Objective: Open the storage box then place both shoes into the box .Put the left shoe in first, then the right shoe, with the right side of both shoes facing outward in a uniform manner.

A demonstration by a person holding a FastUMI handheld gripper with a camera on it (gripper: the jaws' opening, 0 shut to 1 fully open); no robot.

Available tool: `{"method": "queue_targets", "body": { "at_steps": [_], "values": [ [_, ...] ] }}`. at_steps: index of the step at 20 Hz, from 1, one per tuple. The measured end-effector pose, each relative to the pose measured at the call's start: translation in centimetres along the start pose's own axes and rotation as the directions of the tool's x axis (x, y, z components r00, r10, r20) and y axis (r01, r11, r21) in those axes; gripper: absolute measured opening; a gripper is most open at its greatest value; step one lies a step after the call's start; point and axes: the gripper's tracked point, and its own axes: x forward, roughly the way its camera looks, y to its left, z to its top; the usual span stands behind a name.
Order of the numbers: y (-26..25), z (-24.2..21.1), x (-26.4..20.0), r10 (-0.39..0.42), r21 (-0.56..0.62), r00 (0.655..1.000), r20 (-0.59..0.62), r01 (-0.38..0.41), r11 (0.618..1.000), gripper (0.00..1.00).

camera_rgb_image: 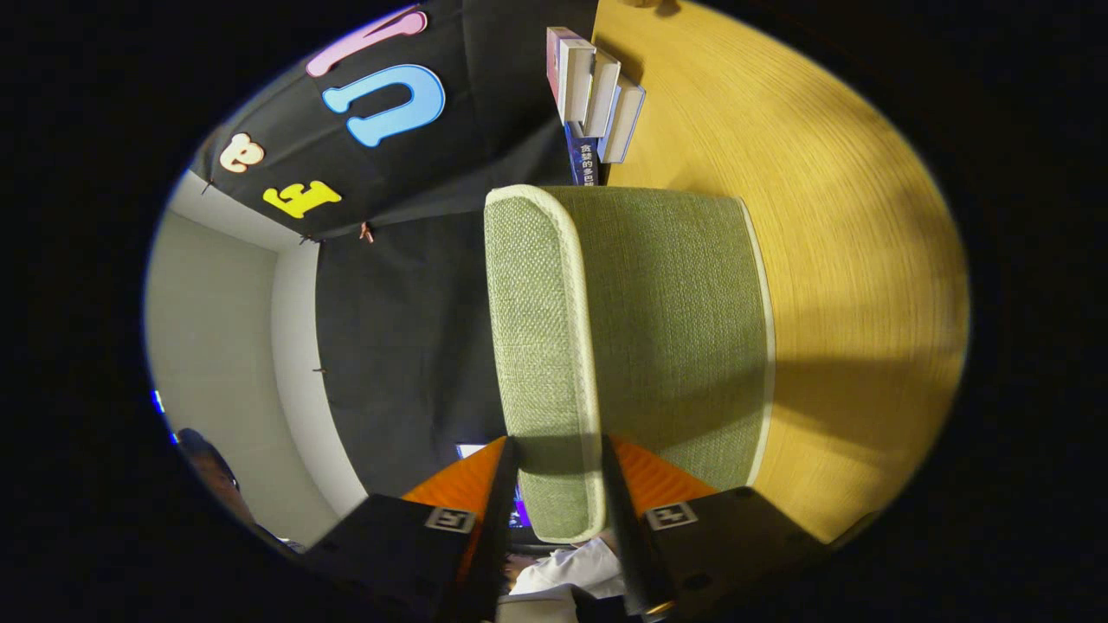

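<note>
So the tool [558, 484] has its two fingers on either side of the storage box [675, 337] lid [541, 346], one on each face of the lid's near edge, looks like it's pinching it. The box is green woven fabric with a pale trim and sits on the wooden worktop [848, 260]. The lid runs straight ahead from between the fingers. Beyond the box there's a small stack of books [597, 95] by the black cloth wall [407, 346].
</note>
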Motion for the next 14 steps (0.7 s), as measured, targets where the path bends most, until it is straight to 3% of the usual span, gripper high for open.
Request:
{"method": "queue_targets", "body": {
  "at_steps": [3,14],
  "values": [
    [1.0,1.3,-0.3,0.033,-0.011,0.997,0.073,-0.032,0.999,0.07],
    [9.1,0.9,1.0,-0.013,-0.163,0.988,0.154,0.039,0.986,0.05]
  ]
}}
